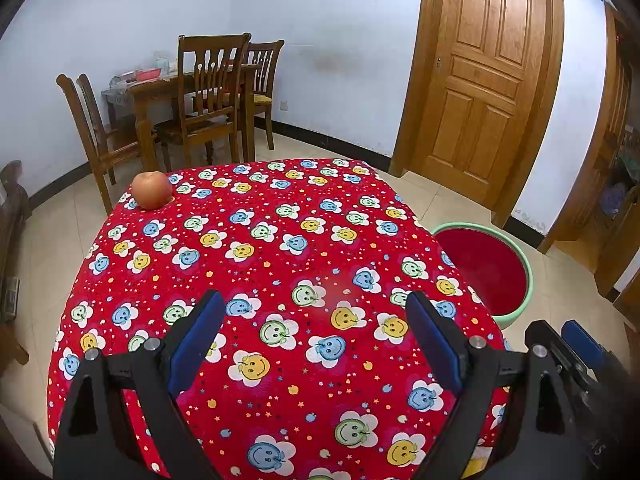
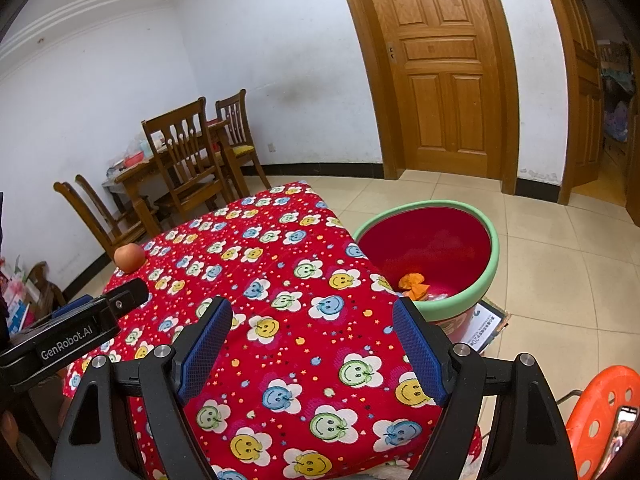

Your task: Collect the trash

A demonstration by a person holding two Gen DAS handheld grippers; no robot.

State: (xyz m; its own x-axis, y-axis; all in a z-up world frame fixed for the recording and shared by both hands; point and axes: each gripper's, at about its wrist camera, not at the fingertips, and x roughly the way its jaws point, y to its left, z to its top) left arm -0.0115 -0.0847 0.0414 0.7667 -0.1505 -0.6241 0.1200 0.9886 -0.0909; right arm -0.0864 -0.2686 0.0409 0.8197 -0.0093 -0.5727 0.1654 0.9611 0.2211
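Note:
A green-rimmed bin with a red inside (image 1: 516, 280) (image 2: 494, 240) stands on the floor right of the table. In the right wrist view, orange crumpled trash (image 2: 414, 285) lies at its bottom. An apple (image 1: 152, 190) (image 2: 129, 257) sits at the table's far left corner. My left gripper (image 1: 316, 304) is open and empty above the red smiley tablecloth (image 1: 280, 264). My right gripper (image 2: 312, 312) is open and empty above the tablecloth (image 2: 280, 280), near its right edge. The left gripper's body (image 2: 72, 332) shows in the right wrist view.
Wooden chairs (image 1: 208, 96) and a dining table (image 1: 160, 88) stand behind by the wall. A closed wooden door (image 1: 484, 76) is at the back right. An orange plastic stool (image 2: 600, 416) is at the near right. A printed card (image 2: 484, 328) lies under the bin.

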